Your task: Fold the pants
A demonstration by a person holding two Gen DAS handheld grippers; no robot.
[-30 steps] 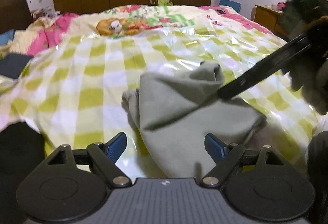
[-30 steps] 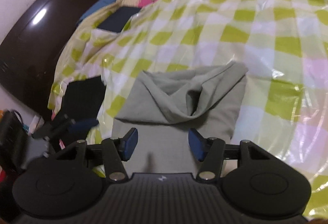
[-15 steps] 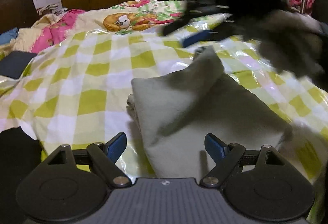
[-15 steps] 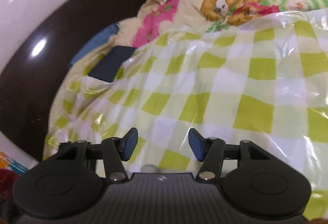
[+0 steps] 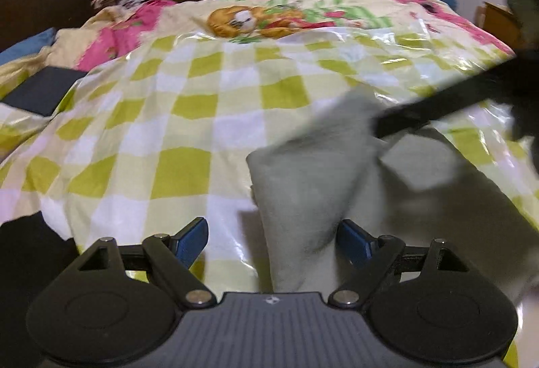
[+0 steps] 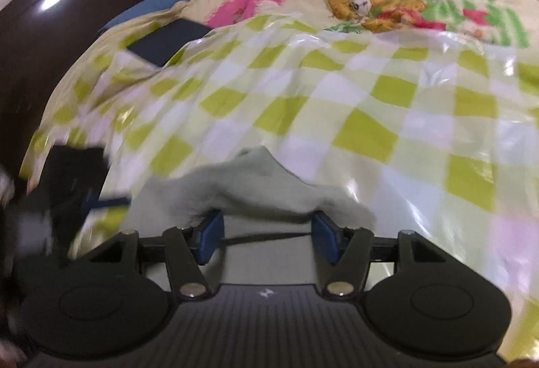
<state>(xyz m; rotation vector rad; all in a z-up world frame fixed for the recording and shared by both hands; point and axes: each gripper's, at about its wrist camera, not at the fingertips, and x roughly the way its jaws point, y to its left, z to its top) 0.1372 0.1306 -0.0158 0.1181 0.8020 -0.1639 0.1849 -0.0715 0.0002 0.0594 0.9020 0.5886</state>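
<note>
Both tongs stand with their blue pads spread apart, gripping nothing. Left tongs (image 5: 271,241) hover low at the near edge of the bed, and the grey-green pants (image 5: 303,186) lie folded into a thick bundle just ahead of them, the bundle's near end running between the spread pads without being pinched. Right tongs (image 6: 263,238) sit at the pants (image 6: 256,186) from the other side; a raised, rumpled fold of cloth lies right at the tips, and whether the pads touch it cannot be told through the blur. From the left wrist view one dark finger of the right tongs (image 5: 434,110) reaches in over the far corner of the bundle. The pants rest on a shiny green-and-white checked sheet (image 5: 188,105) covering the bed, with a cartoon-print quilt (image 5: 256,21) beyond it and a dark flat object (image 5: 43,90) well off to the left.
</note>
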